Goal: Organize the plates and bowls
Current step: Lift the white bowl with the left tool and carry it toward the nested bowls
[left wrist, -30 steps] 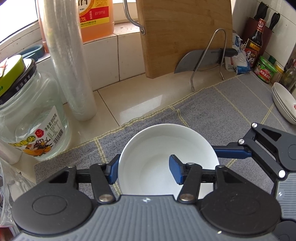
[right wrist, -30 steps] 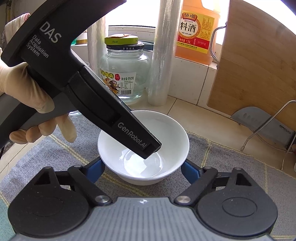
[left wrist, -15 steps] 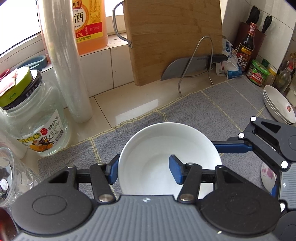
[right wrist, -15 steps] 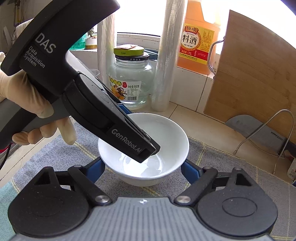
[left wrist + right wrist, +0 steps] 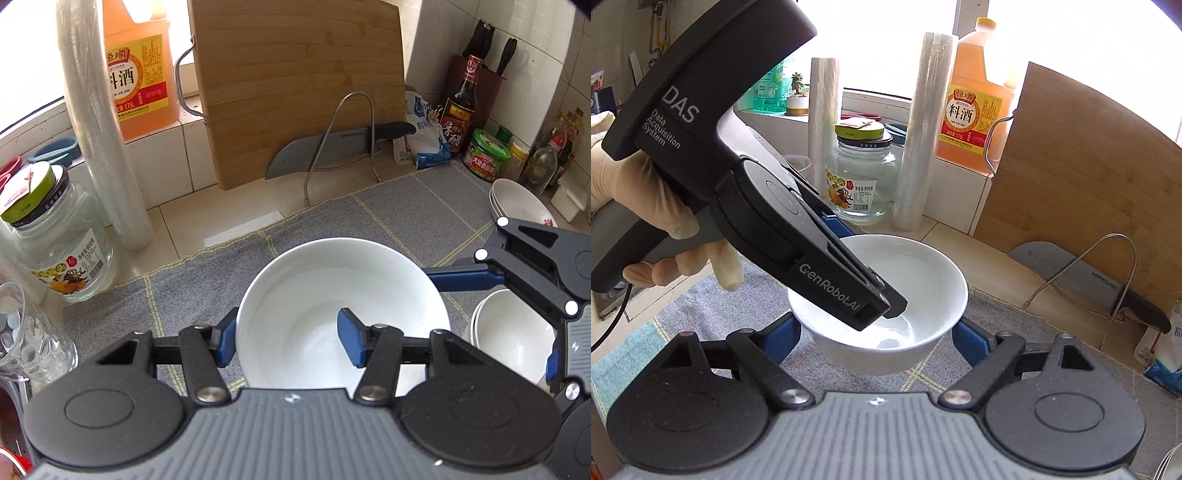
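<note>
A white bowl [image 5: 332,291] hangs above the grey mat [image 5: 388,214]. My left gripper [image 5: 288,341] is shut on its near-left rim, one blue pad outside the wall and one inside. In the right wrist view the left gripper [image 5: 886,317] reaches down into the bowl [image 5: 923,280] from the left, held by a gloved hand [image 5: 635,192]. My right gripper [image 5: 877,339] is shut on the bowl, a blue pad against each side of its outer wall. One right fingertip [image 5: 461,280] shows at the bowl's far right. Stacked white bowls [image 5: 513,332] sit on the mat, lower right.
Stacked plates [image 5: 517,199] lie at the mat's far right, by sauce bottles and jars. A cutting board [image 5: 295,85] and a cleaver [image 5: 332,147] in a wire rack stand at the back. A glass jar [image 5: 55,251], a film roll [image 5: 103,147] and a drinking glass [image 5: 26,332] stand left.
Both grippers have risen with the bowl and drawn back from the wall. The mat sits farther below, and the stacked bowls have come into view at the lower right.
</note>
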{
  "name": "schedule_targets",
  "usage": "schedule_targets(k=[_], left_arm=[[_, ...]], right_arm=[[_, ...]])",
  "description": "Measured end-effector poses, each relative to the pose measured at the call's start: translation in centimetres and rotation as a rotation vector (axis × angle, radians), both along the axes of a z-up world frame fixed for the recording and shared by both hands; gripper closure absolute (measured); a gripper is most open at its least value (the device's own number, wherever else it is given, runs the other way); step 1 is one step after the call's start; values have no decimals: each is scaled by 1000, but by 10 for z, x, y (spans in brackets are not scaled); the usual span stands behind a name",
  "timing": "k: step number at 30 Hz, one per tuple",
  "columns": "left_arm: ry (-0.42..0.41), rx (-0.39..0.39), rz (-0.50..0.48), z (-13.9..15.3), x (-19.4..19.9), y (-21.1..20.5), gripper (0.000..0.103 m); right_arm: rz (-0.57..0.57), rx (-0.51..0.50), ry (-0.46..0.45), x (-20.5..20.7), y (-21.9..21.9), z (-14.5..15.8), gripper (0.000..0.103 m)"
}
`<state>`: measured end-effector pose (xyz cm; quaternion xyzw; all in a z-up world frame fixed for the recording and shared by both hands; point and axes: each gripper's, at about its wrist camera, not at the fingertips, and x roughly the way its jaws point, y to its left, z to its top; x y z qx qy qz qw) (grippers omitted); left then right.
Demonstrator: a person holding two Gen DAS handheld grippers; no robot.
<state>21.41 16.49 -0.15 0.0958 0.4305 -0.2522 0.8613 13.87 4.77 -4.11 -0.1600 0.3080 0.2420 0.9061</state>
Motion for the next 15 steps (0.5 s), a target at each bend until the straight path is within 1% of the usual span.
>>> schedule_targets(k=[7, 15], left_arm=[[-14, -13, -8, 9, -21, -27, 48], [-17, -22, -18, 12, -39, -61, 48]], right_arm=[[-1, 0, -16, -23, -29, 8, 11], [-9, -8, -29, -46, -61, 10, 11]])
